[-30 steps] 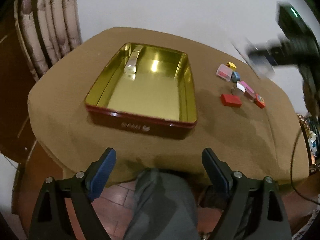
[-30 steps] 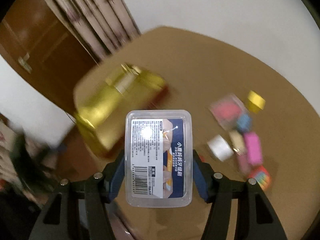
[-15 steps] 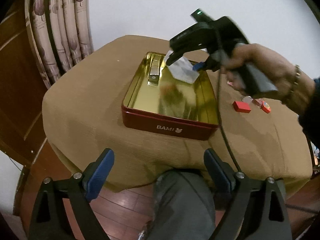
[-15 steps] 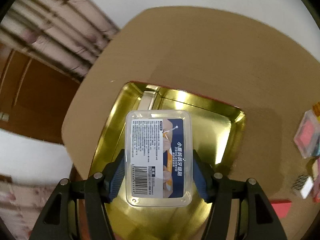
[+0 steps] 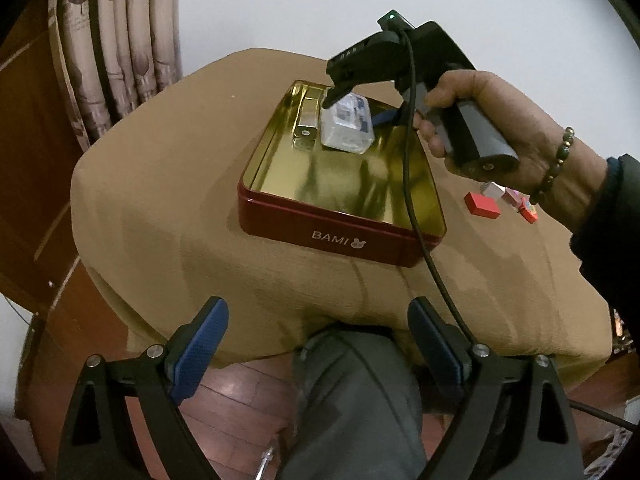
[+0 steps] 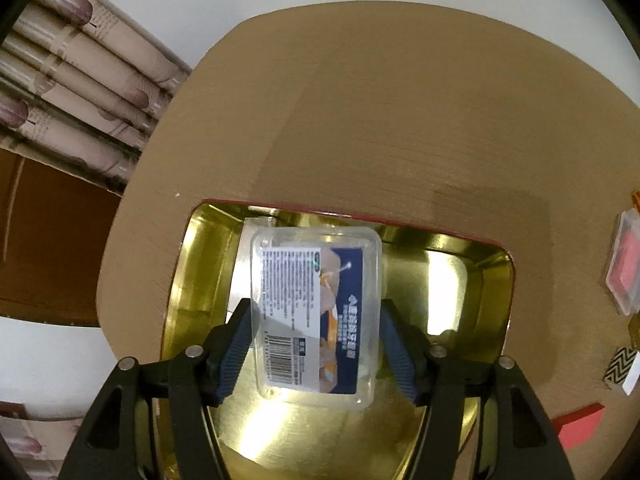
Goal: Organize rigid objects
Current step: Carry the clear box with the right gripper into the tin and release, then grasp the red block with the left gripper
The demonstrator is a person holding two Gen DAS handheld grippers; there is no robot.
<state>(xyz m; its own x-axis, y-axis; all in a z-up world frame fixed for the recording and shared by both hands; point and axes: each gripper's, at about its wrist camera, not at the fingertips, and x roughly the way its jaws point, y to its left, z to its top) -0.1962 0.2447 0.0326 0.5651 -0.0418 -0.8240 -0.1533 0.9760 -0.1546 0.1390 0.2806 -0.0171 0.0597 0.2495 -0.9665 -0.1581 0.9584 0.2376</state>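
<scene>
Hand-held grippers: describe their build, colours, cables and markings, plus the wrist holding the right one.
Both share a black frame with triangular cut-outs, silver pivot screws and ribbed blue finger pads. The left hand-held gripper shows this plainly. The right hand-held gripper has a grey handle, a green light on top and a black cable trailing down. The right hand wears a beaded bracelet and dark sleeve.

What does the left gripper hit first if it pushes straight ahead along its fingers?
Probably the tablecloth's near edge, ahead of the open left gripper; beyond it sits the red tin. Depth is unclear, and nothing lies between the fingers.
</scene>
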